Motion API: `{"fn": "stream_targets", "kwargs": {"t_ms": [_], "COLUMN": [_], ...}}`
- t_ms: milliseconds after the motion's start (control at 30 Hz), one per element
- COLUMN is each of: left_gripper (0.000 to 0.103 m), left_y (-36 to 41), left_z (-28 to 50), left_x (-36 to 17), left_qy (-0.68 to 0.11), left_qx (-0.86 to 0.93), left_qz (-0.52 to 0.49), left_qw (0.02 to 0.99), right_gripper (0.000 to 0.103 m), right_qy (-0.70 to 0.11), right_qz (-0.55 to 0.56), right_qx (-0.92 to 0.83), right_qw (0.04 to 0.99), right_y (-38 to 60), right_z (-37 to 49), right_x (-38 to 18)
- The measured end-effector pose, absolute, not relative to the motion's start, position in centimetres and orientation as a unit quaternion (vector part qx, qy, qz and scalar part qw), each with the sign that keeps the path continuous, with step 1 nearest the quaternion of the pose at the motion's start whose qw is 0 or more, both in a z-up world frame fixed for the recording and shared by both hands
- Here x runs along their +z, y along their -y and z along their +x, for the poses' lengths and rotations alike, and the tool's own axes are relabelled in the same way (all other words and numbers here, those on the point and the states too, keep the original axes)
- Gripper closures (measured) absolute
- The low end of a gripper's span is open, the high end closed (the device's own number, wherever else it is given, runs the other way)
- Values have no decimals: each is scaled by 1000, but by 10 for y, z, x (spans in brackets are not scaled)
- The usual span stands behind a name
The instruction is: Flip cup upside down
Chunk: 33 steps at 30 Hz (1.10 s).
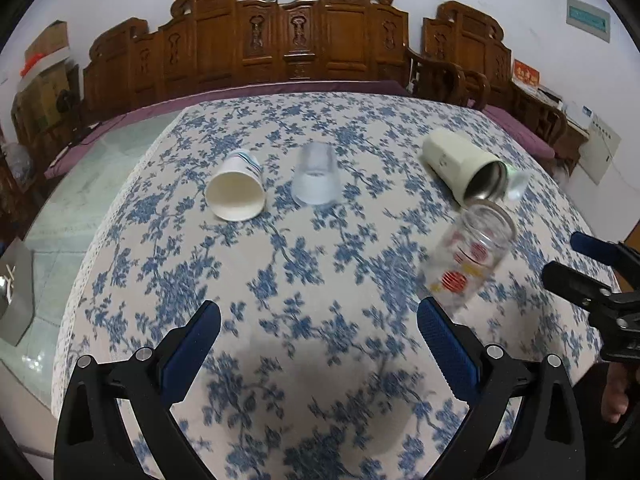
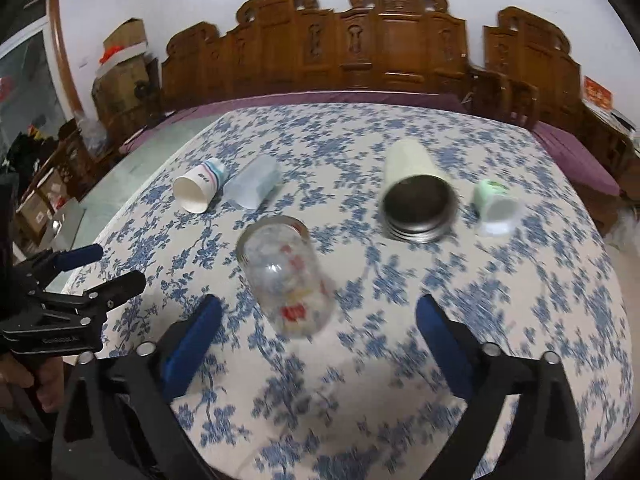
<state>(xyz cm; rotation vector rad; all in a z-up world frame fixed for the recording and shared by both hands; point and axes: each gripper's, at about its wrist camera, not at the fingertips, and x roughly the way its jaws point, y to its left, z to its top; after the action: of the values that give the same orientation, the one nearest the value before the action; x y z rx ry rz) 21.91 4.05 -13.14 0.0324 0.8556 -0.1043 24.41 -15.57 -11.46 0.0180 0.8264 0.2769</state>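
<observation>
1. Clear glass point(image 2: 286, 276) printed with red and yellow motifs lies on its side on the cloth point(image 2: 400, 360), blurred, just ahead of the right gripper point(image 2: 318, 312) and nearer its left finger; nothing touches it.
2. Right gripper: blue-padded fingers point(image 2: 192, 344) spread wide, holding nothing.
3. Left gripper point(image 1: 318, 316): fingers point(image 1: 448, 344) likewise spread wide and empty; in its view the glass point(image 1: 470, 258) lies just beyond the right fingertip, mouth pointing away.
4. The left view shows the right gripper point(image 1: 580, 264) at the frame's right edge, its jaws apart; the right view shows the left gripper point(image 2: 96, 268) at the frame's left edge.
5. Only the right view shows fully the small pale-green cup point(image 2: 496, 204) beside the flask point(image 2: 418, 196); in the left view it is a blurred sliver behind the flask's mouth.
6. The flask point(image 1: 466, 166) is a cream cylinder with a steel-lined, threaded mouth, lying on its side.
7. Paper cup point(image 1: 238, 188), white, tapered, with striped banding, lies on its side; beside it lies a translucent plastic cup point(image 1: 316, 176), also tipped over.
8. The cloth is off-white with a blue floral print and a lace-like edge; behind stands a carved dark wooden bench point(image 1: 280, 36).
</observation>
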Motion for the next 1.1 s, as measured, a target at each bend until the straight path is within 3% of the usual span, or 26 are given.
{"fn": "stream_targets", "kwargs": {"t_ms": [367, 733, 1100], "left_gripper": [8, 8, 8], "left_y": [-10, 5, 10], "left_z": [152, 73, 36], "left_x": [-101, -21, 12], "left_qy": [-390, -283, -231], "left_qx": [-54, -42, -27], "left_qz": [24, 26, 33], "left_qw": [919, 958, 972], "right_gripper": [3, 3, 3], "right_qy": [-342, -241, -205], "right_qz": [31, 40, 44], "right_qx": [115, 114, 106], "right_qw": [932, 963, 972], "right_y": [188, 202, 205], "right_z": [169, 95, 71], "right_x": [-77, -7, 16]}}
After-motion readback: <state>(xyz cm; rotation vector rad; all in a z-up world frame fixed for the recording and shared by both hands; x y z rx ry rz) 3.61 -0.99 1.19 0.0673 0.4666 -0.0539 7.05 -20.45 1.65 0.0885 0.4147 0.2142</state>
